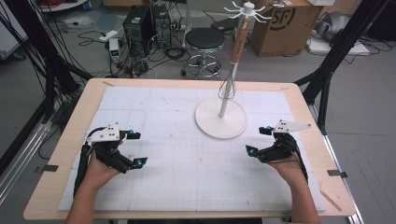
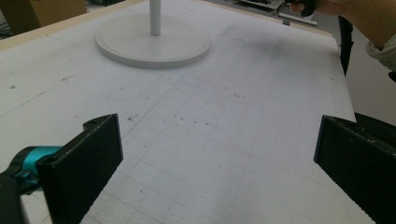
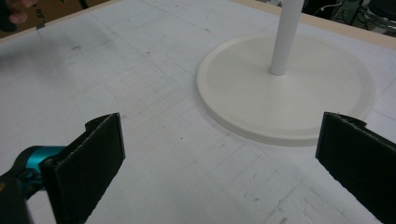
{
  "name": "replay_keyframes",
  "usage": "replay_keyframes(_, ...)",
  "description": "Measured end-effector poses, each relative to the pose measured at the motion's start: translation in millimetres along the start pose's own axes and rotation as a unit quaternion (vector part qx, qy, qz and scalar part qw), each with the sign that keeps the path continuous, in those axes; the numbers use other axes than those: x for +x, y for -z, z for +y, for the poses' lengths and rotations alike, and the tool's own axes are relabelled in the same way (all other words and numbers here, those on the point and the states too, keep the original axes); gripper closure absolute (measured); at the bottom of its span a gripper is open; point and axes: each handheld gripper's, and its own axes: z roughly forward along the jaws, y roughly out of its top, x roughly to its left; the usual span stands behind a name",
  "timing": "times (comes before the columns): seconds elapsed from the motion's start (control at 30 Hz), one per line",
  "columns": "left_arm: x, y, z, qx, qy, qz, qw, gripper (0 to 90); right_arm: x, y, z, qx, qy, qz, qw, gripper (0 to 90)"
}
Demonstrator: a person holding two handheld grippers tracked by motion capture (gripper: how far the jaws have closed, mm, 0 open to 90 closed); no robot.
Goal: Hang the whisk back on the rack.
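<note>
A white stand with a round base and thin pole rises at the back centre of the mat, with a ring of hooks on top. A whisk with a wooden handle hangs along the pole. My left gripper rests low at the mat's left, open and empty. My right gripper sits at the right, just right of the base, also open and empty. The left gripper view has wide-apart jaws over bare mat, with the base far ahead. In the right gripper view the base lies just beyond the open jaws.
A white gridded mat covers the wooden table. Behind the table are a black stool, a cardboard box, a computer tower and floor cables. Black frame legs stand at both back corners.
</note>
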Motion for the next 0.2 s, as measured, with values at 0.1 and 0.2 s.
replay_keyframes(0.1,-0.2,-0.9,-0.2,0.001,0.001,0.001,1.0,1.8,0.4,0.1,0.1,0.0,0.0,0.001,1.0,0.2)
replay_keyframes(0.2,0.2,-0.8,0.0,0.003,0.0,0.002,1.0,1.8,-0.2,1.1,0.1,-0.002,0.001,0.001,1.0,0.2)
